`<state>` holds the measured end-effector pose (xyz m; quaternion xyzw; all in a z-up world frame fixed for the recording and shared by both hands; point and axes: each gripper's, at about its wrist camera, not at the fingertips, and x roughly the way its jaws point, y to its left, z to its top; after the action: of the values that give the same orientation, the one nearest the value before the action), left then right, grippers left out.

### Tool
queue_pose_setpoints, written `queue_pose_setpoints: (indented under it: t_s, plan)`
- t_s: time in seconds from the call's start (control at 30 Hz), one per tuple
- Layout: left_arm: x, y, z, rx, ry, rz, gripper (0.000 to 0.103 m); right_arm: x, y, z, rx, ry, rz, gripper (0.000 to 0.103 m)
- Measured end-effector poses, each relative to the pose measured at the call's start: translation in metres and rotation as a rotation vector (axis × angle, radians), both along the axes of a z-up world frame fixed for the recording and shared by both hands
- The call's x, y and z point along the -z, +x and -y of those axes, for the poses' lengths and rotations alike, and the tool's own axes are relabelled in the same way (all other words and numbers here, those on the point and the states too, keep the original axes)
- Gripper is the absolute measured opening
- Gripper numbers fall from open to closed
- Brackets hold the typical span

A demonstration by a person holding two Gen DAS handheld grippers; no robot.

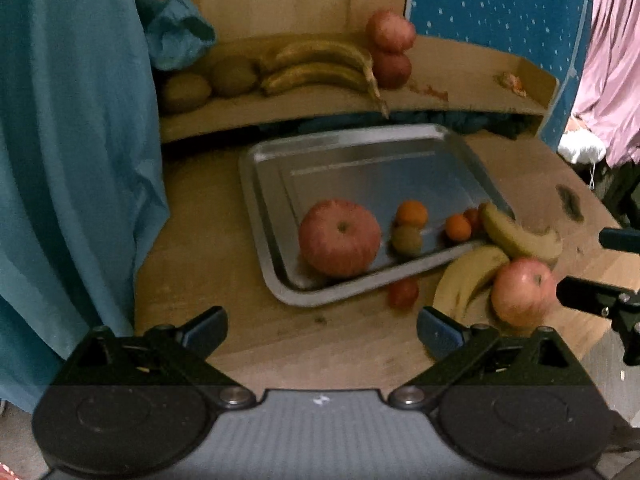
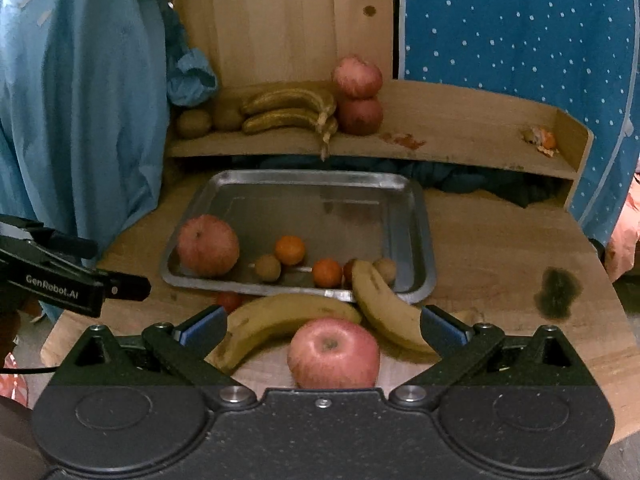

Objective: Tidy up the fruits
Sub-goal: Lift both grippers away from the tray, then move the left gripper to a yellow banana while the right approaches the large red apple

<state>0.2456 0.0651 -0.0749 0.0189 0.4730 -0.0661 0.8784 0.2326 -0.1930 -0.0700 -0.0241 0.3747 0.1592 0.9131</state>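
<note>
Risk first: stacked apples [image 2: 357, 96] on wooden shelf [image 2: 460, 136], upper centre of frame, likely to roll down at any bump. On metal tray [image 2: 420, 216], mid frame, big apple [image 2: 208, 245] beside oranges [image 2: 289, 249] and kiwis [image 2: 267, 267], free to roll. Banana [image 2: 384, 304] half over tray rim, may slide. Right gripper [image 2: 322, 326] spread wide, empty, loose apple [image 2: 334, 354] between the fingers, contact unclear. Left gripper [image 1: 322, 326] also wide, holding nothing, lower centre.

Wooden table [image 2: 500, 240], blue dotted cloth [image 2: 500, 32] behind
</note>
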Motion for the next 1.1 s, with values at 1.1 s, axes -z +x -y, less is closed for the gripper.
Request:
queue_pose_setpoints:
  t_s: [1.1]
  plan:
    - [0.03, 0.005, 0.034, 0.156, 0.086, -0.148, 0.103, 0.042, -0.002, 0.013, 0.089, -0.033, -0.255, 0.102]
